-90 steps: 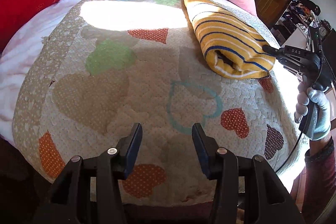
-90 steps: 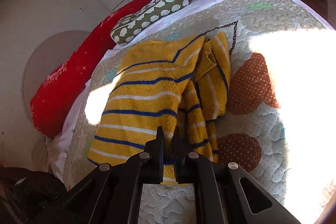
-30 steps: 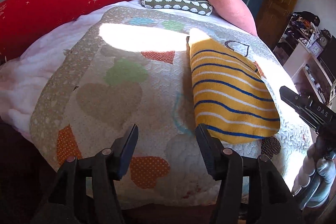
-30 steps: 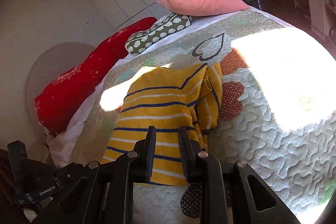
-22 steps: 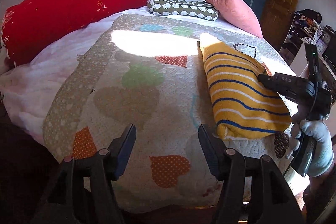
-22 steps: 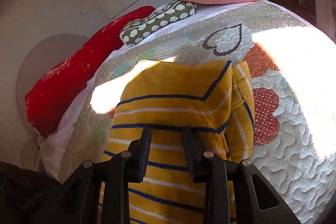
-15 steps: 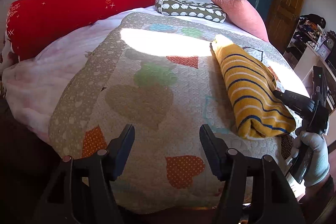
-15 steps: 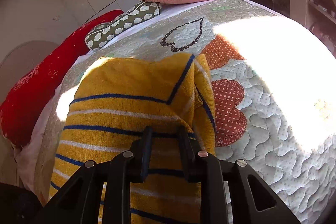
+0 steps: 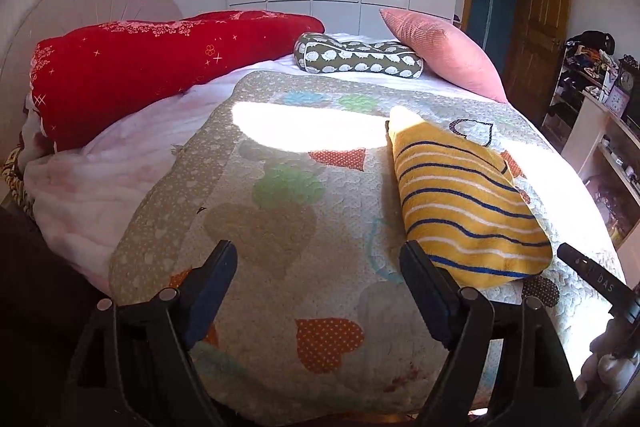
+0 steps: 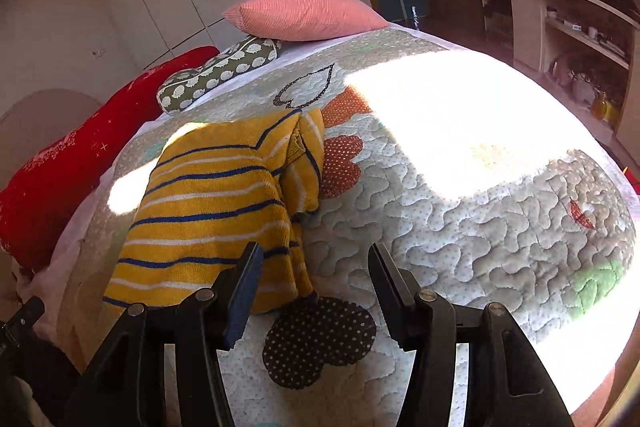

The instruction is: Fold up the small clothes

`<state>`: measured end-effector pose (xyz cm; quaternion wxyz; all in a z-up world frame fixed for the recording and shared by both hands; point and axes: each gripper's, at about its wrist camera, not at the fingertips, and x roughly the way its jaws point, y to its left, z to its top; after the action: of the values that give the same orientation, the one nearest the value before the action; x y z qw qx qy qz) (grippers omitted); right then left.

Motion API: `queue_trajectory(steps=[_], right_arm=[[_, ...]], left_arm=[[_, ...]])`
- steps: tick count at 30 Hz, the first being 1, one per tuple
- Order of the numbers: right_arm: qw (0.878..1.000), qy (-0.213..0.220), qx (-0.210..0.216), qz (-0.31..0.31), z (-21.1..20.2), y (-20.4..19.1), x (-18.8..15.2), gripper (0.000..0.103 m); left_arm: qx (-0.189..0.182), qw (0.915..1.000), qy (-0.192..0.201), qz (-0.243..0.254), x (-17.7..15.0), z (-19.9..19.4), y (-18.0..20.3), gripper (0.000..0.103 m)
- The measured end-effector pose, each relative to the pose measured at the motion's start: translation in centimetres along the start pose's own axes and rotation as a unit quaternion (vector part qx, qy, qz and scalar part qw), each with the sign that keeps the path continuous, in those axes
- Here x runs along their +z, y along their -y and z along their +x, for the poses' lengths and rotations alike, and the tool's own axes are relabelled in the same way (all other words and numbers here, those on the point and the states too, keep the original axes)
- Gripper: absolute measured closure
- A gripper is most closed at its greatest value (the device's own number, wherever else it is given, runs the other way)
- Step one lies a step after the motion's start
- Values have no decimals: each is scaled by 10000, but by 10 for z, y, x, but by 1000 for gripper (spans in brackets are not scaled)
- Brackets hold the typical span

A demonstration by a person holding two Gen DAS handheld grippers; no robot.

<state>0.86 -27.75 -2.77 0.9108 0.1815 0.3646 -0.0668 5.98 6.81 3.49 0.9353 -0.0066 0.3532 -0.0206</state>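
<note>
Sweater (image 9: 464, 203) lies folded on your quilt (image 9: 280, 211), long axis running lower right to upper centre; "DAS" marks the right hand-held gripper (image 10: 316, 283); both it and the left hand-held gripper (image 9: 320, 279) gape wide, empty.

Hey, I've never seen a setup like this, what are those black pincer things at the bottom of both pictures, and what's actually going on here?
Those are two hand-held grabbing tools; a person holds one in each hand. Each carries a wide-angle camera looking out along its two fingers, so each picture comes from one tool. The left claw is open and empty, hovering over a heart-patterned quilt on a bed. The right claw is also open and holds nothing. A folded yellow striped sweater lies on the quilt. At the head of the bed sit a red pillow, a green patterned pillow and a pink pillow.
</note>
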Motion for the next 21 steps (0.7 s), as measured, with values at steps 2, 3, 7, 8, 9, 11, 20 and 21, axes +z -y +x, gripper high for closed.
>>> queue_trajectory(steps=[2,3,7,8,9,11,20,21], right_arm=[[9998,30,-2,-221,-8,-5,-10,45],[9994,50,-22,-333,-11,-7,-15,45],[9980,71,-89,-627,-17,-8,-30,44],[9978,80,-110,-643,-18,-7,-32,44],[9978,91,-128,-648,-19,-6,-34,44],[9976,101,-174,-660,-20,-4,-37,44],[9979,-58,-70,-634,-12,-4,-42,43],[9980,-61,-68,-633,-12,-5,-43,43]], left_arm=[[-27,9997,199,122,0,-10,12,15],[-50,9994,287,181,0,-15,17,14],[-176,9979,451,439,-1,-26,39,12],[-215,9975,451,497,-1,-27,44,12],[-234,9972,443,551,-2,-27,48,12],[-262,9966,402,667,-4,-26,55,12],[-377,9970,-42,678,-12,-10,56,12],[-353,9971,-61,666,-12,-9,55,12]])
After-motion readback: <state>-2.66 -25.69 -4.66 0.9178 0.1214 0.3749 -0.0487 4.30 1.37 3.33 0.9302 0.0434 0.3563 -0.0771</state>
